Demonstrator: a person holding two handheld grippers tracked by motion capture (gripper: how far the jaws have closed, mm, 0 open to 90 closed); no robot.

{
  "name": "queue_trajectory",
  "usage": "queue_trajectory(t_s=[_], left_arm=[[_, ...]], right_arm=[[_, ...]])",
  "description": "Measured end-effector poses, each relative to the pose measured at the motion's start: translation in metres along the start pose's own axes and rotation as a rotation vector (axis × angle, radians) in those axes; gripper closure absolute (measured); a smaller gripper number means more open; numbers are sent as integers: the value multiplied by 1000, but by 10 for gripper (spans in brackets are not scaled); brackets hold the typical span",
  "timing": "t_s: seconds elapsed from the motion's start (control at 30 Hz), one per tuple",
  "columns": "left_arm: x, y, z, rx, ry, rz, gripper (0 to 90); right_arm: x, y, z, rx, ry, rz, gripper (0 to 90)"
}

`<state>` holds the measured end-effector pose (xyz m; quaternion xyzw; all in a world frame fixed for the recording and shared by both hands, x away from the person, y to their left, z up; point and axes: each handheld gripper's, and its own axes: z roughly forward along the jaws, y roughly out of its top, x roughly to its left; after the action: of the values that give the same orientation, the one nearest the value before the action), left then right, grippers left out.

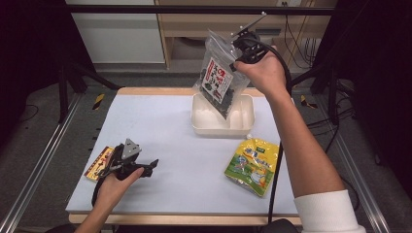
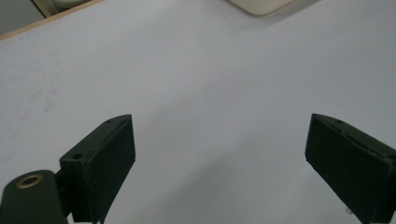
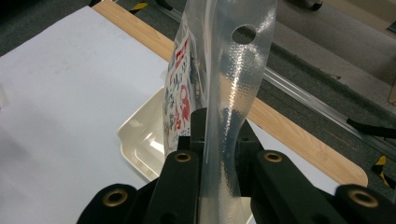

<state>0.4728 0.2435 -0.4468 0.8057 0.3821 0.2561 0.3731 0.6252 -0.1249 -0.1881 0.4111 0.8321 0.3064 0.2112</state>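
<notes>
1. Left tool (image 1: 145, 170): the high view shows it resting low at the counter's (image 1: 160, 141) near-left, just right of a flat red-and-yellow packet (image 1: 98, 163). The left gripper view adds that the jaws stand wide apart with bare counter (image 2: 210, 93) between them.
2. Seaweed bag (image 1: 217, 82): clear plastic, red-and-white label, dark contents. It hangs above the cream tray (image 1: 201, 127) at the counter's far edge. The right gripper view reveals its clear top strip with a punched hole (image 3: 244, 34).
3. Yellow-green pouch (image 1: 252, 165): lies flat, near the tray.
4. Right tool (image 1: 239, 44): raised on an extended forearm, jaws clamped together on the bag's top strip.
</notes>
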Motion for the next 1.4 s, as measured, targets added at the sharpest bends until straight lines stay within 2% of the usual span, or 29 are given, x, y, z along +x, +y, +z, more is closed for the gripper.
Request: queue_trajectory(t_s=[0.63, 1.0, 1.33, 1.4], left_arm=[[-1, 0, 0, -1, -5, 2, 83], [-1, 0, 0, -1, -8, 2, 83], [-1, 0, 0, 1, -8, 5, 83], [-1, 0, 1, 4, -9, 6, 83]], right_arm=[[2, -2, 9, 17, 3, 6, 830], [-1, -5, 5, 16, 9, 11, 830], [2, -6, 9, 23, 10, -1, 829], [4, -6, 14, 39, 8, -11, 829]])
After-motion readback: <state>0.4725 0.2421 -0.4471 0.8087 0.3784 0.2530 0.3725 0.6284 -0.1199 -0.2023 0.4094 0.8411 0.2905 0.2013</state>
